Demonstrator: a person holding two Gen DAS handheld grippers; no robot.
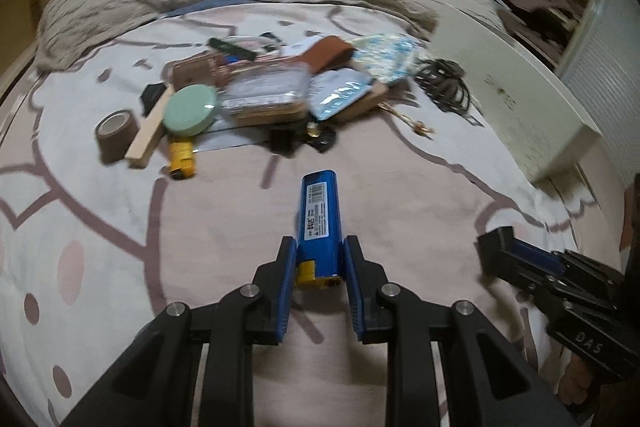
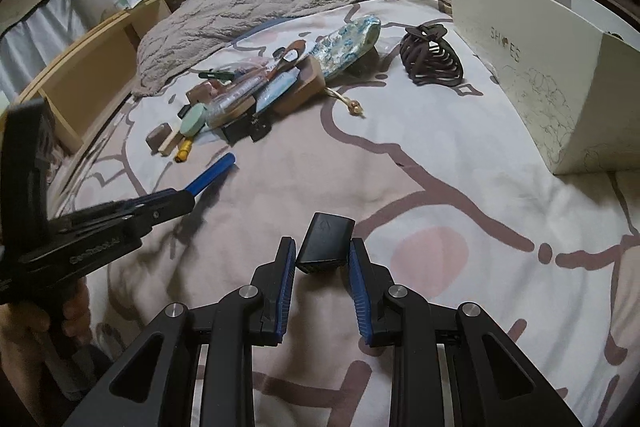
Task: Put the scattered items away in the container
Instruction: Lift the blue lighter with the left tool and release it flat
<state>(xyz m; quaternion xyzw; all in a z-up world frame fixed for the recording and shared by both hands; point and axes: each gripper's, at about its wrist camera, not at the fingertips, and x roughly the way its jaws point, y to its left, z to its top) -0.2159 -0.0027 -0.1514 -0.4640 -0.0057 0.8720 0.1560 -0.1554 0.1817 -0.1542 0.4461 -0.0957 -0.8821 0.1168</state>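
Looming at about two o'clock in the right wrist view, the cream shoe box point(image 2: 568, 67) is the container, and it lies nearer the right hand than the left. Its long side runs away up the bedspread point(image 2: 400, 167). The heap of scattered items point(image 2: 248, 95) sits at eleven o'clock, well apart from the box. The left gripper point(image 1: 319, 259) is clamped on a blue tube point(image 1: 320, 219), whose long axis points straight ahead toward twelve, with the box off at two o'clock. The right gripper point(image 2: 323, 259) is clamped on a small black block point(image 2: 326, 241). Judging from this, the right hand's carry should be the shorter one.
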